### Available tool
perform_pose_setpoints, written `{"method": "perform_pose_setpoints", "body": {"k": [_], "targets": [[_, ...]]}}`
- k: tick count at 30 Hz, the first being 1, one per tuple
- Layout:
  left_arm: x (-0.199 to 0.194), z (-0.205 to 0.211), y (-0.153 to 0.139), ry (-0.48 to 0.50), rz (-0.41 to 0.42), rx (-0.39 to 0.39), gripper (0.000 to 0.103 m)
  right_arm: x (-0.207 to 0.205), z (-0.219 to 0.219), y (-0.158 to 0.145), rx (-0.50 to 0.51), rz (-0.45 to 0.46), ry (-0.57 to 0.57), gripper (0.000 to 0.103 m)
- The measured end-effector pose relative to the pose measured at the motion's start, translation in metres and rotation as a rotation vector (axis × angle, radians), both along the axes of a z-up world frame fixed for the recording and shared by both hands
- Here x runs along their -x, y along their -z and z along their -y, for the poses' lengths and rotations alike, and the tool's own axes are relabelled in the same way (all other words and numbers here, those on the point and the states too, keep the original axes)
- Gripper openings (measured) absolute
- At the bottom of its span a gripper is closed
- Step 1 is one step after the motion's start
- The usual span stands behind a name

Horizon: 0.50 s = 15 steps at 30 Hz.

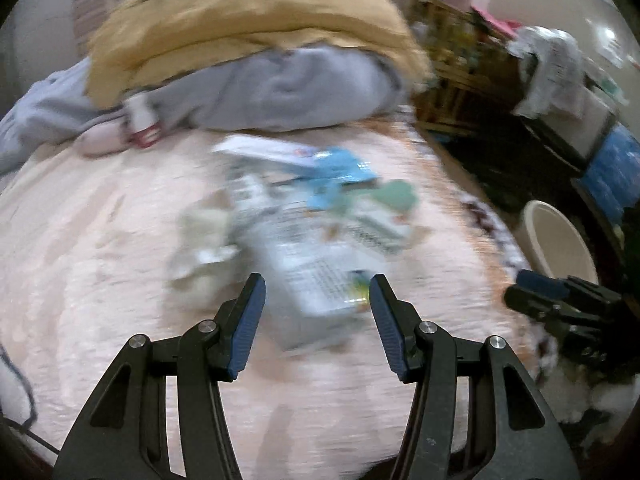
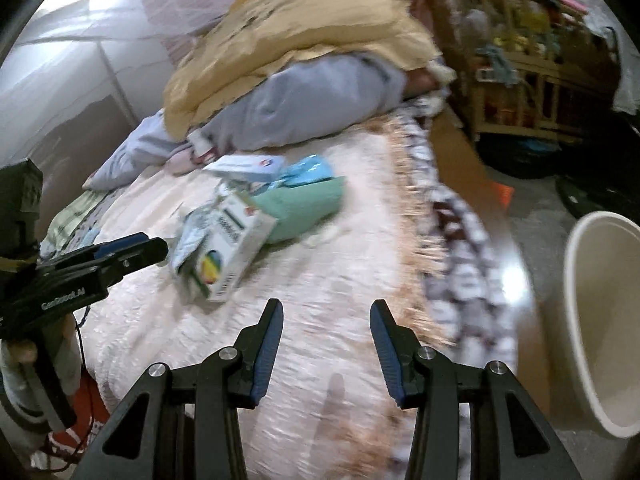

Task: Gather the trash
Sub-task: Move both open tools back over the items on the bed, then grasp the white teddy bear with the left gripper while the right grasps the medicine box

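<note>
A heap of trash lies on a pink bedspread (image 2: 328, 280): a white carton (image 2: 236, 248) with coloured print, a mint green packet (image 2: 308, 208), a light blue wrapper (image 2: 308, 172) and a white flat box (image 2: 244, 166). The left wrist view is blurred; the white carton (image 1: 320, 280) lies just beyond my left gripper (image 1: 318, 292), whose jaws stand open with nothing between them. My right gripper (image 2: 326, 312) hovers over bare bedspread to the right of the heap, open and empty. The left gripper (image 2: 132, 250) also shows at the left of the right wrist view, near the carton.
A cream waste bin (image 2: 600, 320) stands on the floor right of the bed; the same bin (image 1: 556, 240) shows in the left wrist view. Yellow and grey bedding (image 2: 304, 60) is piled at the far end. A cluttered wooden shelf (image 2: 532, 64) stands beyond.
</note>
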<state>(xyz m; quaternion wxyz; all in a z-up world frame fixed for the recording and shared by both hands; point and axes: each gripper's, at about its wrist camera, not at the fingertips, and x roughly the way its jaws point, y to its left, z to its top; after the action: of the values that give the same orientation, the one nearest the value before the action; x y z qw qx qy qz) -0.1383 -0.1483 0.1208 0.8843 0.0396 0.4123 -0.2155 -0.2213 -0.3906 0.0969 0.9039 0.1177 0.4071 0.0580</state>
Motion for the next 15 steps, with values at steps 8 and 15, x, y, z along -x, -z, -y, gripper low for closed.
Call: {"method": "perform_pose_setpoints", "body": {"k": [8, 15], "targets": [[-0.032, -0.07, 0.017, -0.139, -0.051, 0.029, 0.053, -0.049, -0.048, 0.012, -0.03, -0.05, -0.065, 0.058], [-0.049, -0.096, 0.025, -0.176, -0.073, 0.063, 0.053, -0.1, -0.071, 0.018, -0.098, -0.074, -0.038, 0.065]]}}
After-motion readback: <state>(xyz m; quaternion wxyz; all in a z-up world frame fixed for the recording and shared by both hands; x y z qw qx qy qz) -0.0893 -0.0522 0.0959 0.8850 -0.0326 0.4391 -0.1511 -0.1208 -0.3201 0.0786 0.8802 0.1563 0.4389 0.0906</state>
